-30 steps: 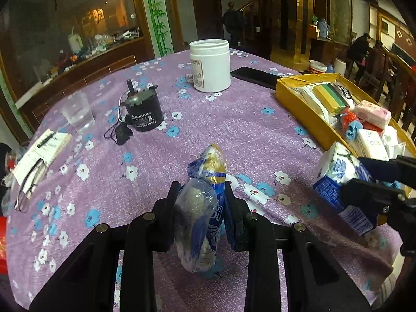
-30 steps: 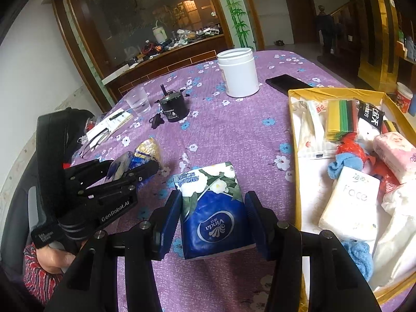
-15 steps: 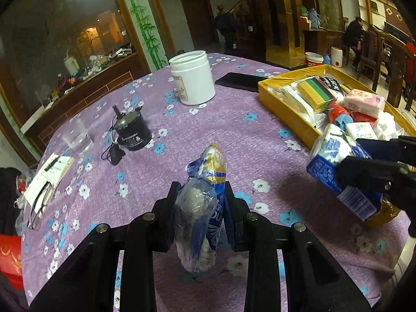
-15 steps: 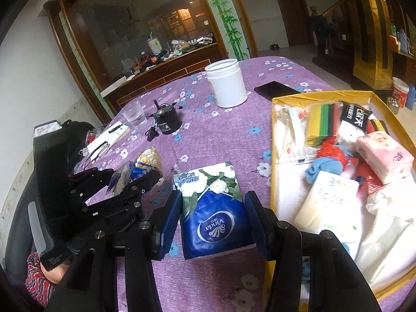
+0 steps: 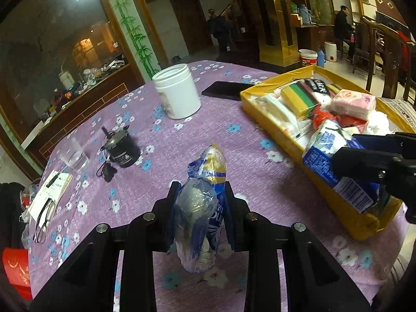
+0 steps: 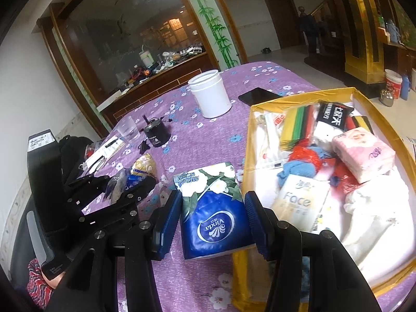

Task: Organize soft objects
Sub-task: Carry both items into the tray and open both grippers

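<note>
My left gripper [image 5: 201, 208] is shut on a crumpled blue and gold plastic pack [image 5: 205, 182], held above the purple floral tablecloth [image 5: 182, 135]; both also show in the right wrist view [image 6: 130, 184]. My right gripper [image 6: 213, 215] is shut on a blue Vinda tissue pack [image 6: 213, 208], held over the near left edge of the yellow box [image 6: 249, 119]. The tissue pack also shows in the left wrist view [image 5: 325, 153]. The box holds several soft packs, cloths and a pink tissue pack [image 6: 364, 153].
On the tablecloth stand a white jar [image 5: 178, 95], a black phone [image 5: 226, 89], a small black device with a cord [image 5: 121, 148] and a glass [image 5: 74, 153]. Papers and spectacles [image 5: 46, 202] lie at the left edge. People stand in the room behind.
My right gripper has carried the tissue pack to the right, from over the cloth to over the box's edge. My left gripper has risen slightly with its pack.
</note>
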### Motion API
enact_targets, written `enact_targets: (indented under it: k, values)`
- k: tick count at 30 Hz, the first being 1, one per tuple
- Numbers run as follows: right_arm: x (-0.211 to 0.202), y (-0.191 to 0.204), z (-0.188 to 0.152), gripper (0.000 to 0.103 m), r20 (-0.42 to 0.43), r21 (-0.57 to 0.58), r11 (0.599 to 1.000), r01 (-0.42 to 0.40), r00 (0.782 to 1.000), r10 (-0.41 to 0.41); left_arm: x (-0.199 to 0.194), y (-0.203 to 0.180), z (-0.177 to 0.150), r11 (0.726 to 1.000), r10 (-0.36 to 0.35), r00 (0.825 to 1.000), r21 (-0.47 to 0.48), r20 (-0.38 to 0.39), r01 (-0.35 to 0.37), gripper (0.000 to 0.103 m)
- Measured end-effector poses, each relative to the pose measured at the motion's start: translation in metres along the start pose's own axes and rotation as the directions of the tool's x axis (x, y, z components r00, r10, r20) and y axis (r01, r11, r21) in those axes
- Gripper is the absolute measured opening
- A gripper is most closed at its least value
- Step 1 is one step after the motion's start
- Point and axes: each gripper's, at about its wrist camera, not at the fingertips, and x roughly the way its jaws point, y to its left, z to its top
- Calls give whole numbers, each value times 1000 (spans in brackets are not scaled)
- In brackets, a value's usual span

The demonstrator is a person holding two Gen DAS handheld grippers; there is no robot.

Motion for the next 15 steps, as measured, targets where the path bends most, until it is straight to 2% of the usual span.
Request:
enact_targets:
  k: [4, 9, 15]
  values:
    - [-6, -11, 2, 52, 15, 23, 1000, 3, 1000, -4, -4, -14, 11, 1000, -28, 1000, 12, 12, 28, 27]
    - [-19, -33, 7, 52, 54, 66, 998, 22, 998, -26, -5, -40, 28, 994, -106, 994, 5, 16, 106, 27]
    - [-40, -76, 13, 52, 106, 151, 986, 68, 991, -84, -2, -80, 43, 974, -226, 974, 4, 6, 226, 28]
